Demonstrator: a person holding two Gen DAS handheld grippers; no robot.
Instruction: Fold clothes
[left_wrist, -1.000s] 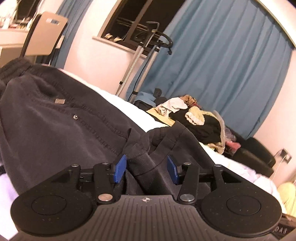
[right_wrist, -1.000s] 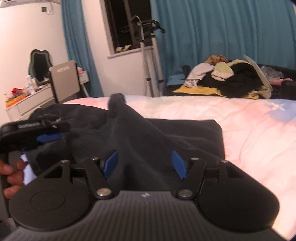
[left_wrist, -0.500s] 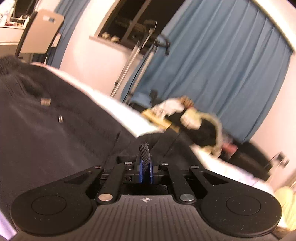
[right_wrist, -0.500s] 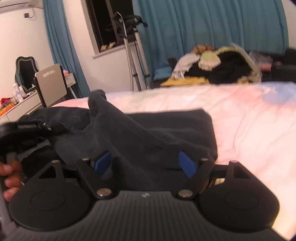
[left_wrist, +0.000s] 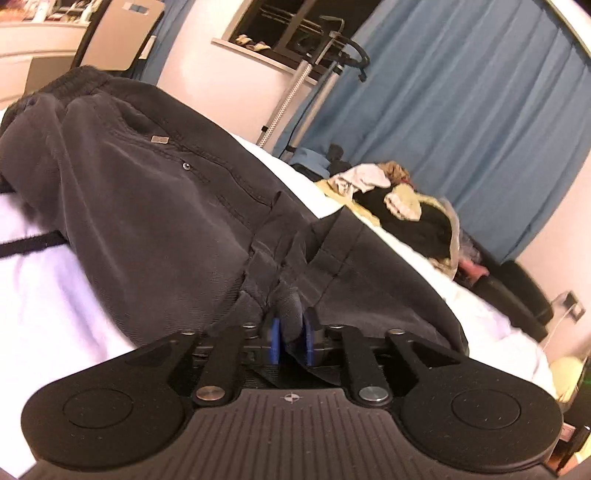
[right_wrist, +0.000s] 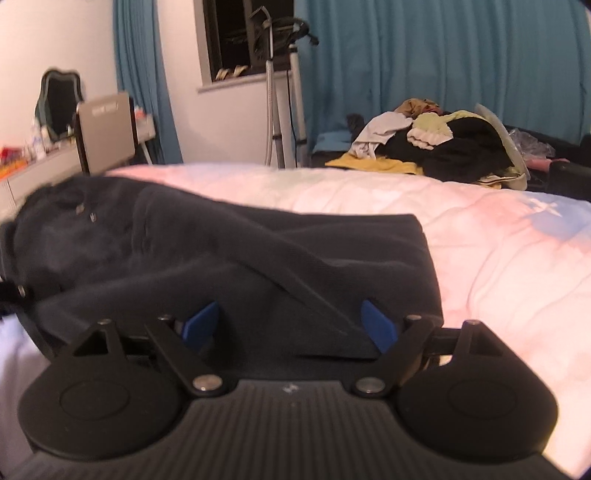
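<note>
The dark grey trousers (left_wrist: 155, 206) lie spread on the white bed cover (right_wrist: 480, 236), with the elastic waistband on the side of the chair (right_wrist: 107, 129). The left gripper (left_wrist: 291, 341) has a bunched fold of the trouser fabric between its blue pads (left_wrist: 274, 345); the jaws are narrow and opening, and I cannot tell if the pads press the cloth. The right gripper (right_wrist: 291, 323) stands wide and is opening more, with trouser fabric lying loose between its pads (right_wrist: 201, 323). The part under each gripper is hidden by its black body. Beyond the trousers a pile of clothes (right_wrist: 436, 144) sits before the blue curtain (right_wrist: 443, 51); its single pieces are hard to tell apart.
</note>
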